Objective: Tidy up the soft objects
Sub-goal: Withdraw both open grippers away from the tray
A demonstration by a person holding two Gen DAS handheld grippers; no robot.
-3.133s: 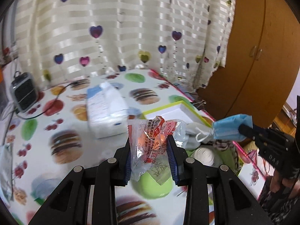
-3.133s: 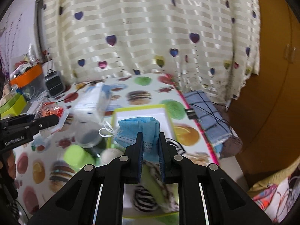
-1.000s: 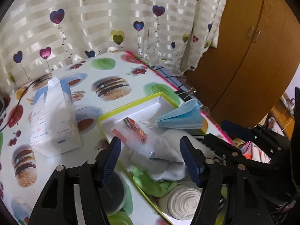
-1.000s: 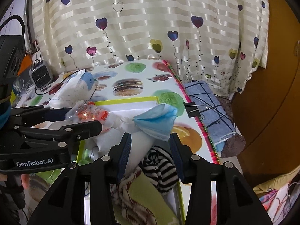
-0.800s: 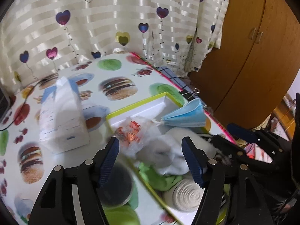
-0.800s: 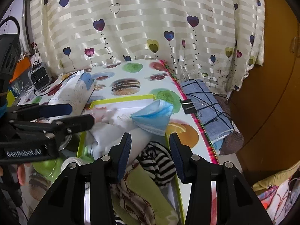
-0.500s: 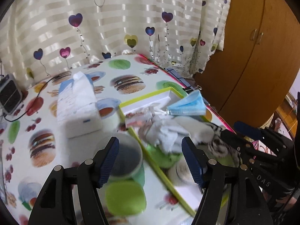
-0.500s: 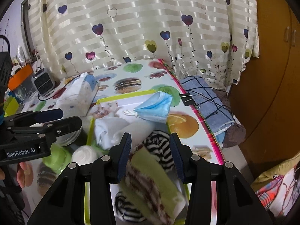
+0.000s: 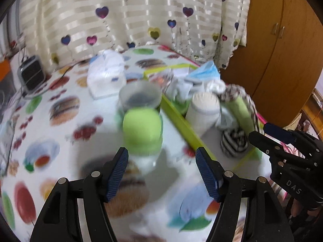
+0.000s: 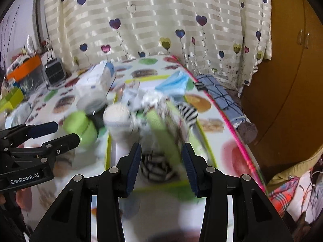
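- Left hand-held gripper (image 9: 161, 173): jaws spread wide, nothing between them, hanging over bare patterned bench (image 9: 60, 131) near its front edge.
- Right hand-held gripper (image 10: 161, 167): jaws apart and empty, over the near end of the tray (image 10: 108, 151).
- One yellow-green-rimmed tray sits near the bench's right, pink-trimmed edge (image 10: 232, 129).
- The soft things lie piled in the tray: one blue face mask (image 10: 173, 84) at the far end, one white roll (image 10: 117, 116), striped socks (image 10: 186, 112); blur hides the exact count.
- Left of the tray stand one green-lidded jar (image 9: 142, 129), one open cup (image 9: 139, 96) and one tissue pack (image 9: 106, 76).
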